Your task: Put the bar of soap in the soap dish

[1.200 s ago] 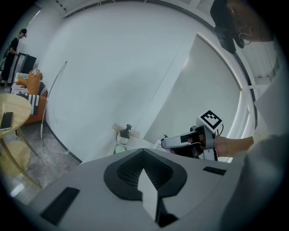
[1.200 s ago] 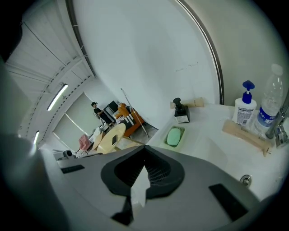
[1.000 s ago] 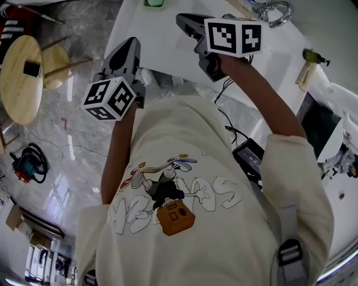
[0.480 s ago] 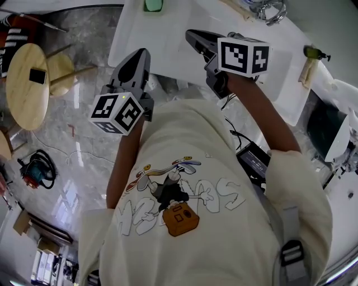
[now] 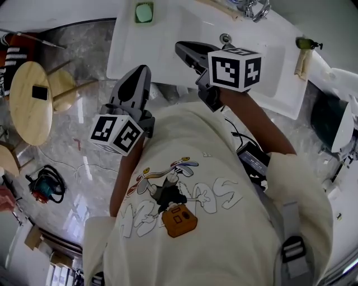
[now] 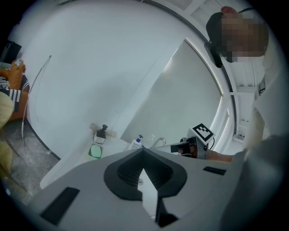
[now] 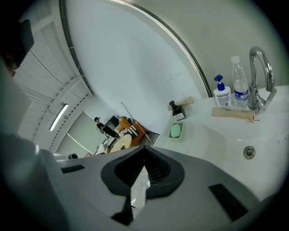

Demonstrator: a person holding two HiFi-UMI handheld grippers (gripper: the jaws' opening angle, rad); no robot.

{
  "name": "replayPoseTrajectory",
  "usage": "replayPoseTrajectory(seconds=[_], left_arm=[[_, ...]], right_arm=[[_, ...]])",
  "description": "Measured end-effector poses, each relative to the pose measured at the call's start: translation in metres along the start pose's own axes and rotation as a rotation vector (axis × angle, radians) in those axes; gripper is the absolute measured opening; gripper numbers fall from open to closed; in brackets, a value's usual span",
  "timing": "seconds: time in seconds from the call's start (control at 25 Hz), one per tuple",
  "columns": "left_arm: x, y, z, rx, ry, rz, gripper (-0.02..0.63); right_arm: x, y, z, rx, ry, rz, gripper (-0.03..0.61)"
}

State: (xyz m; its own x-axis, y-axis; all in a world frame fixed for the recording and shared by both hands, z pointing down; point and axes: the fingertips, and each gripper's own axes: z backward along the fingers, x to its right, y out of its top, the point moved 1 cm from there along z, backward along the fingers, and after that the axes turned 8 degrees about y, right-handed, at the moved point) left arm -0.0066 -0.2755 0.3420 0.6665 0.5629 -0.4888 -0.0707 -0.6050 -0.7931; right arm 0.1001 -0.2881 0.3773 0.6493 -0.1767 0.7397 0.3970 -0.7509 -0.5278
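The pale green bar of soap (image 5: pixel 144 12) lies in the light green soap dish (image 5: pixel 136 20) at the far left corner of the white bench (image 5: pixel 162 50). The left hand-held gripper (image 5: pixel 140 70) and the right hand-held gripper (image 5: pixel 180 47) both have their jaws together on nothing, well apart from the soap.
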Motion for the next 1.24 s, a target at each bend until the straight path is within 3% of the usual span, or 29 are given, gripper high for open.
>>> replayPoseTrajectory(seconds=[0.12, 0.4, 0.68, 1.24], left_arm=[[0.004, 0.002, 0.005, 0.012, 0.001, -0.004, 0.008], [0.012, -0.007, 0.010, 0.012, 0.005, -0.013, 0.008], [0.007, 0.002, 0.021, 0.019, -0.003, -0.012, 0.008], [-0.024, 0.014, 0.034, 0.033, 0.004, 0.015, 0.008]], right_arm=[[-0.010, -0.005, -0.004, 0.012, 0.018, 0.016, 0.006], [-0.029, -0.016, 0.012, 0.106, -0.039, 0.187, 0.006], [-0.055, -0.028, 0.004, 0.111, -0.031, 0.203, 0.006], [-0.058, -0.044, -0.022, 0.094, -0.084, 0.149, 0.006]])
